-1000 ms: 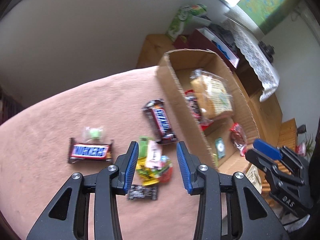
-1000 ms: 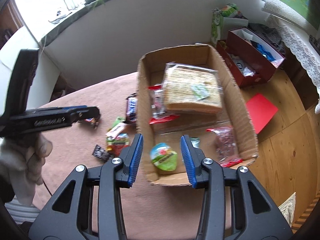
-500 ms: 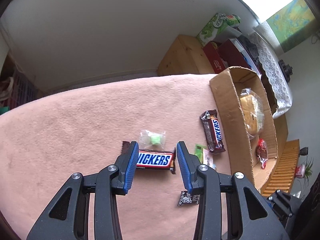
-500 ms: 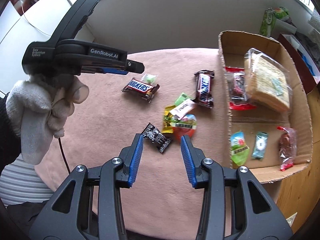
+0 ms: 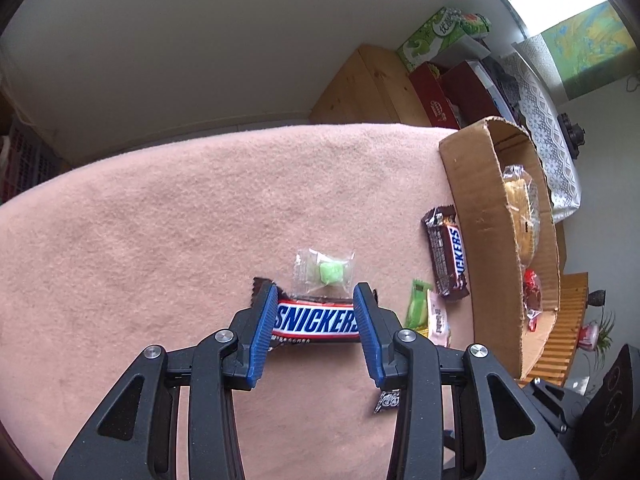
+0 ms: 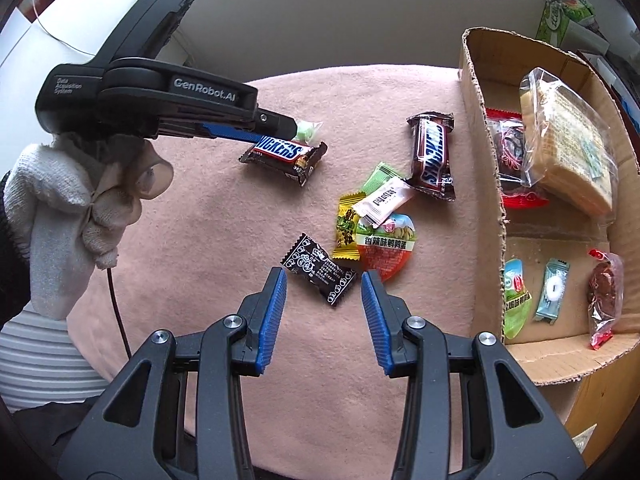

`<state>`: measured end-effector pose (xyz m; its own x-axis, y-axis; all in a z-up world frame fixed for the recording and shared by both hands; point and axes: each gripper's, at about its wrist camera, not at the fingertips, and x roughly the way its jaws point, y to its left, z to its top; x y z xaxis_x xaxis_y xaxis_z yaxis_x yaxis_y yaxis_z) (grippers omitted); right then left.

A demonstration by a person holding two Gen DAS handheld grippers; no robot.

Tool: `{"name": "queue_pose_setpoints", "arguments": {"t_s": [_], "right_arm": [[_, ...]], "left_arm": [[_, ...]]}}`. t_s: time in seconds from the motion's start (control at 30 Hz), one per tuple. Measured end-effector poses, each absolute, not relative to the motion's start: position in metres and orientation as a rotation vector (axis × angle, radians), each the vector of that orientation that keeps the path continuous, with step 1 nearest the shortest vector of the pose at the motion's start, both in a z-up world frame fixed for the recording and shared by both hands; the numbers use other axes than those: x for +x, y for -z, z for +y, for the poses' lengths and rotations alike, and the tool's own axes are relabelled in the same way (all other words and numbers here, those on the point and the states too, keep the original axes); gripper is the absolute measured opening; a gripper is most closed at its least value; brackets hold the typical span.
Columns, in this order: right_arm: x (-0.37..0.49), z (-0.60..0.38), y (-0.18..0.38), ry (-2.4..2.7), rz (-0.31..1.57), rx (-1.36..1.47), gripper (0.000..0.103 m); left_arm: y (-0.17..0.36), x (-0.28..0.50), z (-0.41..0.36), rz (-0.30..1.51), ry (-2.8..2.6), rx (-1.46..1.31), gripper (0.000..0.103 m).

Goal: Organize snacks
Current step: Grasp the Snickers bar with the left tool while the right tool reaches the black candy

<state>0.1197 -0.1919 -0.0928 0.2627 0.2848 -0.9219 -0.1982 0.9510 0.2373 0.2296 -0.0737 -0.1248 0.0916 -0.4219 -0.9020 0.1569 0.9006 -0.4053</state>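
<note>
A Snickers bar lies crosswise on the pink cloth. My left gripper hangs open just over it, one pad near each end, neither pressing. In the right wrist view that left gripper sits above the same Snickers bar. My right gripper is open above a black candy packet. A second Snickers bar lies next to the cardboard box. A green candy in clear wrap sits just beyond the first bar.
Several small packets lie heaped between the black candy and the box. The box holds a wrapped bread packet and small snacks. A gloved hand holds the left gripper. Red boxes and a green carton stand on the wooden floor beyond.
Both grippers swung left, away from the box, and sank. The left went from the packet heap to the Snickers bar; the right went from the box to the black candy.
</note>
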Motion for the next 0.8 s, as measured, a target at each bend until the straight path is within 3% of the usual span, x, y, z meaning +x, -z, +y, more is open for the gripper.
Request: {"name": "queue_pose_setpoints", "arguments": {"t_s": [0.8], "right_arm": [[0.137, -0.169, 0.121, -0.373, 1.300, -0.001, 0.041]], "left_arm": [[0.124, 0.215, -0.085, 1.426, 0.567, -0.098, 0.037]]}}
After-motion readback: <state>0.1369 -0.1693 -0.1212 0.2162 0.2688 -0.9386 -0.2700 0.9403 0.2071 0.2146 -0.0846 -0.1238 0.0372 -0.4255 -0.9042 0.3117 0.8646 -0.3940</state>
